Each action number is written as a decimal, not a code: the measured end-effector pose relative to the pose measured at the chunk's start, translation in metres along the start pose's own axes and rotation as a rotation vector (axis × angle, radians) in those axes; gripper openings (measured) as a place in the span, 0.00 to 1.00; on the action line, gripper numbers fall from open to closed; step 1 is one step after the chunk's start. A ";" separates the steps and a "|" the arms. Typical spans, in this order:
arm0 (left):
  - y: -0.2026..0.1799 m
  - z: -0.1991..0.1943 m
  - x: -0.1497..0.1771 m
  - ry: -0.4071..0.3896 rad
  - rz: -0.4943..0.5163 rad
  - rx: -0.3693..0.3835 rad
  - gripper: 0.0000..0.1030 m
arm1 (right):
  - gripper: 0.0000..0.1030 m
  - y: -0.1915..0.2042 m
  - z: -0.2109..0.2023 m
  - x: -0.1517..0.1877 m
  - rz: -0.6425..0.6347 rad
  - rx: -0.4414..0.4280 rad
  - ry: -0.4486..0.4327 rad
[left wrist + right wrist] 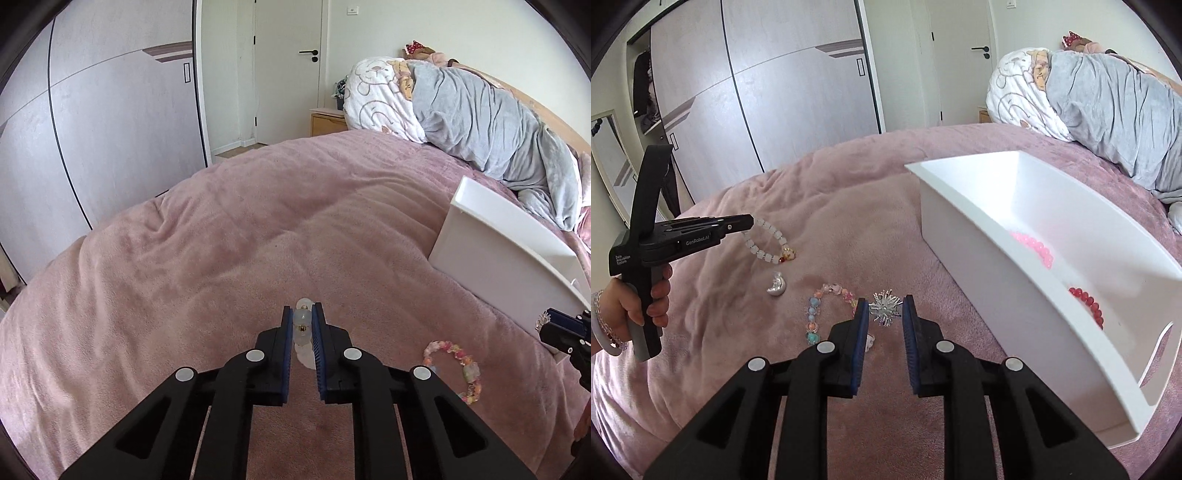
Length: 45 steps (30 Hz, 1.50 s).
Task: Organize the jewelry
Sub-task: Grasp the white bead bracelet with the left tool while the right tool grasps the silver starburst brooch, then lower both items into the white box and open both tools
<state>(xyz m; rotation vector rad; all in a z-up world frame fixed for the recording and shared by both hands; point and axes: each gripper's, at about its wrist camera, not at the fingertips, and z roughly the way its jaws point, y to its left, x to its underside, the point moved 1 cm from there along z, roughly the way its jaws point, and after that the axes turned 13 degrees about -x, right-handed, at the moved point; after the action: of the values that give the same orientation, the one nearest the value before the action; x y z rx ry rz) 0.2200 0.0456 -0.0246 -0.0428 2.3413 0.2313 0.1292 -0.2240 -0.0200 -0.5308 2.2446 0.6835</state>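
Frosted white beads hang from your left tool (750, 222), which is clamped on that white bracelet (771, 240) just above the pink bed (849, 206). A pearly charm (777, 285) and pastel bracelet (823, 306) lie between. Your right tool (885, 308) pinches a silver spiky piece (884, 307), seemingly lifted, beside the white tray (979, 236) holding pink and red bracelets.

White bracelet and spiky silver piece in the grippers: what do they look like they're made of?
White bracelet, shut in the left gripper: milky translucent beads, glass or plastic, with one gold and red charm. Spiky silver piece, shut in the right gripper: shiny metal-looking spikes that glint, possibly plated plastic.
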 end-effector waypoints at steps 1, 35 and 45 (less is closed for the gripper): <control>-0.002 -0.008 -0.003 -0.012 0.003 0.002 0.15 | 0.19 0.000 -0.005 -0.004 -0.013 0.007 -0.007; -0.152 -0.118 -0.103 -0.236 0.189 0.337 0.15 | 0.19 -0.078 -0.131 -0.071 0.008 0.205 -0.145; -0.221 -0.088 -0.117 -0.224 0.293 0.407 0.15 | 0.19 -0.116 -0.101 -0.055 0.063 0.210 -0.048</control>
<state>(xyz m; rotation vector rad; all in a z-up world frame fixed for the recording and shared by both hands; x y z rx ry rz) 0.2633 -0.1925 0.0848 0.5013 2.1210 -0.0979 0.1765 -0.3660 0.0443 -0.3386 2.2624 0.4781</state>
